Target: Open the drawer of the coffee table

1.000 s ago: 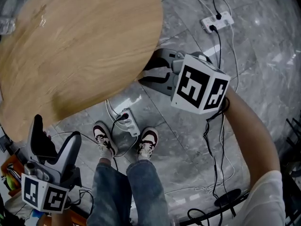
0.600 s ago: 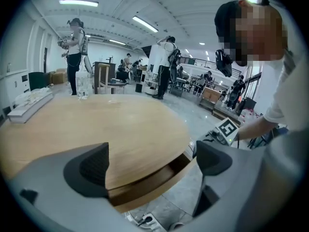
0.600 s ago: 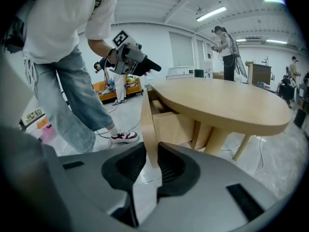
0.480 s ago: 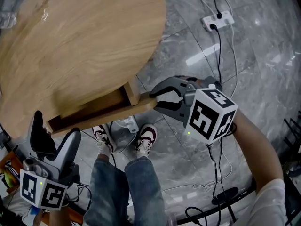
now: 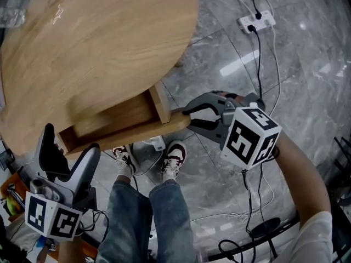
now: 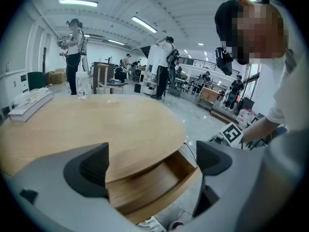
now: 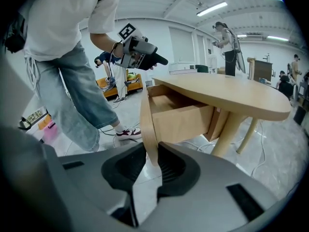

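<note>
The round wooden coffee table [image 5: 93, 43] fills the upper left of the head view. Its drawer [image 5: 118, 122] stands pulled out from under the top, its bare wooden inside showing. My right gripper [image 5: 189, 116] is shut on the drawer front [image 7: 147, 122], a thin curved wooden panel pinched at its end between the two pads. My left gripper [image 5: 68, 158] hangs open beside the drawer's other end, touching nothing. In the left gripper view the drawer [image 6: 154, 185] sits between and beyond the wide-apart fingers [image 6: 89, 170].
The person's two shoes [image 5: 174, 156] and jeans stand on the grey marble floor just below the drawer. A power strip [image 5: 156, 143] lies by the feet, another power strip [image 5: 255, 21] with cables at the top right. Table legs [image 7: 229, 129] stand behind the drawer.
The drawer has slid out from under the tabletop, from shut to well open. My right gripper moved with its front, down and right in the head view. The left gripper stayed put.
</note>
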{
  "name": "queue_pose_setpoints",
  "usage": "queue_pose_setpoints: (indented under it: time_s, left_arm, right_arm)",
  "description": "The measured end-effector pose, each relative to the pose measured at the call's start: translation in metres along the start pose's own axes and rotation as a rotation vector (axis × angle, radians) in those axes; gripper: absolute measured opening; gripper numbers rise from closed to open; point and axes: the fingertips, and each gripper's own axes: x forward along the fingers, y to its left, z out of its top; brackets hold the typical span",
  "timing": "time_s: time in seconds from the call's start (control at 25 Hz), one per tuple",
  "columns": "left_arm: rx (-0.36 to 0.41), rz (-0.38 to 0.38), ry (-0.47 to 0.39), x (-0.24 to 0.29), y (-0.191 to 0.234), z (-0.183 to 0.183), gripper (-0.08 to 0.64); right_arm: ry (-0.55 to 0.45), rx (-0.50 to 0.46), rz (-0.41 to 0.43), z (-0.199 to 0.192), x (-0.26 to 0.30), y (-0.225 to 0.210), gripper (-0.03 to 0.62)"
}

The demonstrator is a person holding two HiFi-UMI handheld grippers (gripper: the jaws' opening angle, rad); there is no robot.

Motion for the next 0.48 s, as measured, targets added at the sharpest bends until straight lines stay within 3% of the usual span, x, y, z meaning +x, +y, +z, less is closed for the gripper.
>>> queue_pose_setpoints:
  time_s: [0.48]
  left_arm:
    - [-0.018, -0.018, 0.003, 0.0, -0.007, -0.008, 0.557]
  right_arm:
    - [0.064, 0.011, 0.08, -0.011, -0.006, 0.053, 0.08]
